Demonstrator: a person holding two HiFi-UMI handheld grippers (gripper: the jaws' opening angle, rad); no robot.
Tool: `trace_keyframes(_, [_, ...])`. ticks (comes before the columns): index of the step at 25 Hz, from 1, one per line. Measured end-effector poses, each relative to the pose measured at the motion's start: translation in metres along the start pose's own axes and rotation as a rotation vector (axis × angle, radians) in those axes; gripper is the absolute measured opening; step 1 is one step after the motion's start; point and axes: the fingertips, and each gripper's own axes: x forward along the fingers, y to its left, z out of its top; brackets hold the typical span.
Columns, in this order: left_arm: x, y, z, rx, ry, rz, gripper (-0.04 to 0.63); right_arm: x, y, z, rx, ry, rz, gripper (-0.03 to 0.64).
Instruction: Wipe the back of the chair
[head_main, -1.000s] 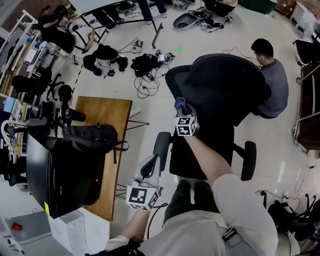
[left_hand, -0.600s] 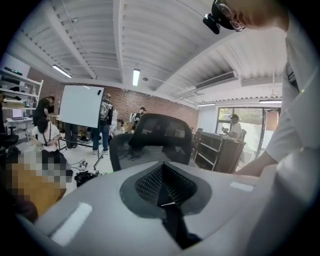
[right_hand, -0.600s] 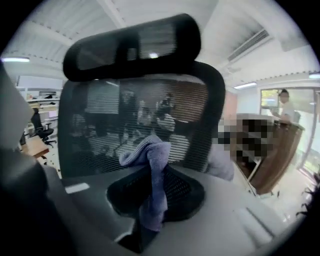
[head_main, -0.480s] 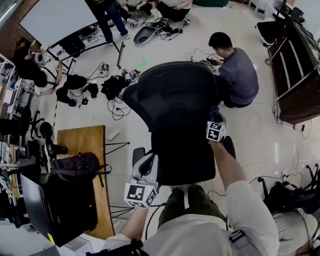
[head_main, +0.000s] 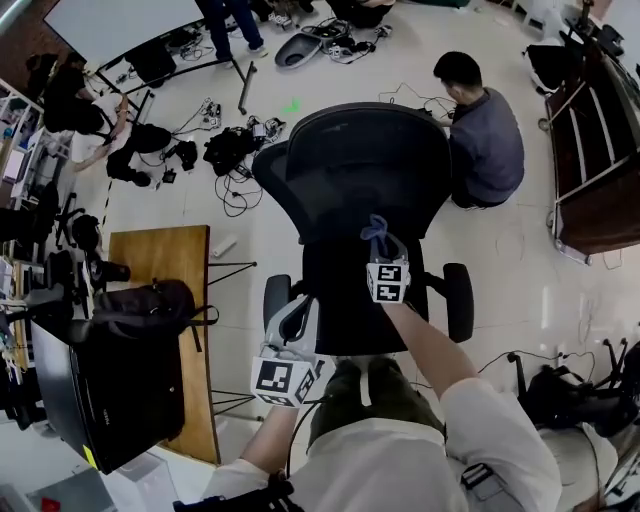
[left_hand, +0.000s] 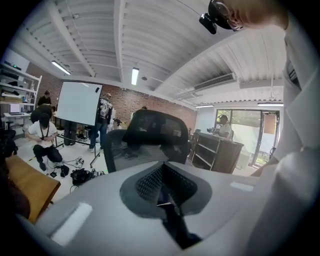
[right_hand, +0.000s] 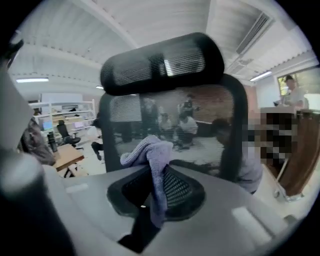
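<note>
Your right gripper (head_main: 381, 243) is clenched on a bluish cloth (head_main: 374, 227), holding it at the lower middle of the black mesh chair back (head_main: 350, 150) in front of you. Your left gripper (head_main: 291, 316) is pinched together on nothing, just beside the chair's left armrest (head_main: 272, 294).

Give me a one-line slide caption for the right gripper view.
Right gripper clamps a crumpled lavender cloth, facing the black mesh back of the office chair.

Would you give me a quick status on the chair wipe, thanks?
Right gripper shut on cloth, at chair back. Left gripper shut, empty, by armrest. Path clear.
</note>
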Motion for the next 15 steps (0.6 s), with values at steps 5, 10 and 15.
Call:
trace_keyframes(5, [-0.022, 0.027, -0.015, 0.004, -0.002, 0.072, 0.018, 0.073, 0.134, -0.069, -0.073, 0.113, 0.155, 0.049])
trace_keyframes(10, [-0.044, 0.063, -0.058, -0.008, 0.039, 0.163, 0.018, 0.138, 0.174, -0.086, -0.122, 0.121, 0.220, 0.049])
trace_keyframes(15, [-0.048, 0.080, -0.047, 0.007, 0.028, 0.229, 0.020, 0.138, 0.107, -0.090, -0.072, 0.177, 0.117, 0.049])
